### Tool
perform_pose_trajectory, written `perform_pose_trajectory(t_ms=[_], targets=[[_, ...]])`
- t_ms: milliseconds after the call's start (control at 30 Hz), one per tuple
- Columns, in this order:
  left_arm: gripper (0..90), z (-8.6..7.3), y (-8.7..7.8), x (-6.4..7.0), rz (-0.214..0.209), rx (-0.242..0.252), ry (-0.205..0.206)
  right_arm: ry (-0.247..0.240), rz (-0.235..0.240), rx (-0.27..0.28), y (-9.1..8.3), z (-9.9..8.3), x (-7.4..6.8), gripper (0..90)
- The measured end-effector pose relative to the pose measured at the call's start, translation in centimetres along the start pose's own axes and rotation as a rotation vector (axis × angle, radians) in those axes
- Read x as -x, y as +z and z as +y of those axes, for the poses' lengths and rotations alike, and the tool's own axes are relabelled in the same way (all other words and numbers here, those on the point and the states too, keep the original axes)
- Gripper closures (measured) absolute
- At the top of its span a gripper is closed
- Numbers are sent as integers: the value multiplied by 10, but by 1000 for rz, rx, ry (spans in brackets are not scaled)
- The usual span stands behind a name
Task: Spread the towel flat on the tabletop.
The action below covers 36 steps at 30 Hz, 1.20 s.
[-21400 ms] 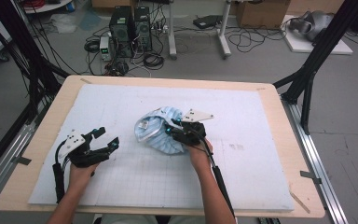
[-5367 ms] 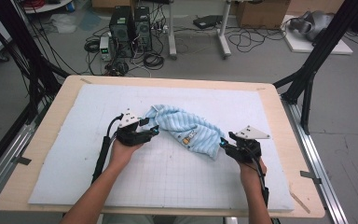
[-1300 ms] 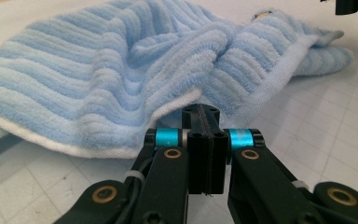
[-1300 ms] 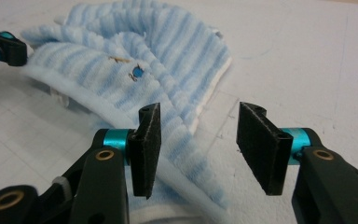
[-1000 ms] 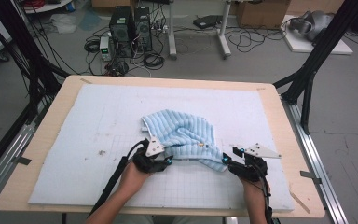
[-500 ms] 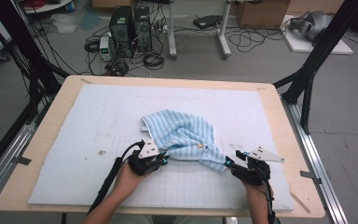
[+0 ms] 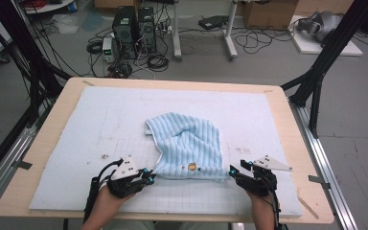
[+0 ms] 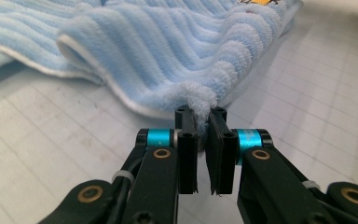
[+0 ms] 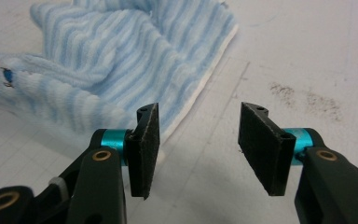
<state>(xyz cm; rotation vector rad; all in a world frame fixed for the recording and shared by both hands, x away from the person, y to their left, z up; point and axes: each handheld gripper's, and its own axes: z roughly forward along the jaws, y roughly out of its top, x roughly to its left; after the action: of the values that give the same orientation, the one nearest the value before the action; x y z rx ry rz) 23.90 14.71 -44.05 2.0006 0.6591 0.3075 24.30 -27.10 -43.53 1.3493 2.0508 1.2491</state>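
High view gives me the table (image 7: pixel 287 124) first, a wooden top under a pale blue gridded mat (image 7: pixel 100 124) that carries a few dark smudges. On the mat, slightly toward my side of centre, lies the light blue striped towel (image 7: pixel 187 143), rumpled and partly folded over itself, with a white edge band and a small orange and blue embroidered patch (image 7: pixel 192 167) near its front hem; I cannot read any writing on it. Nothing else sits on the mat around the towel. Beyond the table I see computer towers (image 7: pixel 134 24) and loose cables on the floor. My left gripper (image 8: pixel 202 135) sits low at the towel's front left corner, its fingers pressed together on a bunched fold of cloth. My right gripper (image 9: pixel 198 135) lies just beside the front right corner, fingers spread wide with bare mat between them, the towel's edge beside the left finger.
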Motion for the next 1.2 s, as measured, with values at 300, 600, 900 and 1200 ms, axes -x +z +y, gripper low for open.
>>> perform_pose_trajectory(t_ms=[300,600,900,1200], targets=[[826,-22,-25,12,14,-3,-21,-12,17,-68,12,2,-17,476],[580,-27,-40,14,26,35,-67,-112,-1,-163,45,5,-33,551],[368,-1,-11,-24,114,76,-134,-128,-8,-185,50,13,-28,506],[394,12,35,-45,168,10,-215,-127,-15,-171,52,14,-28,489]])
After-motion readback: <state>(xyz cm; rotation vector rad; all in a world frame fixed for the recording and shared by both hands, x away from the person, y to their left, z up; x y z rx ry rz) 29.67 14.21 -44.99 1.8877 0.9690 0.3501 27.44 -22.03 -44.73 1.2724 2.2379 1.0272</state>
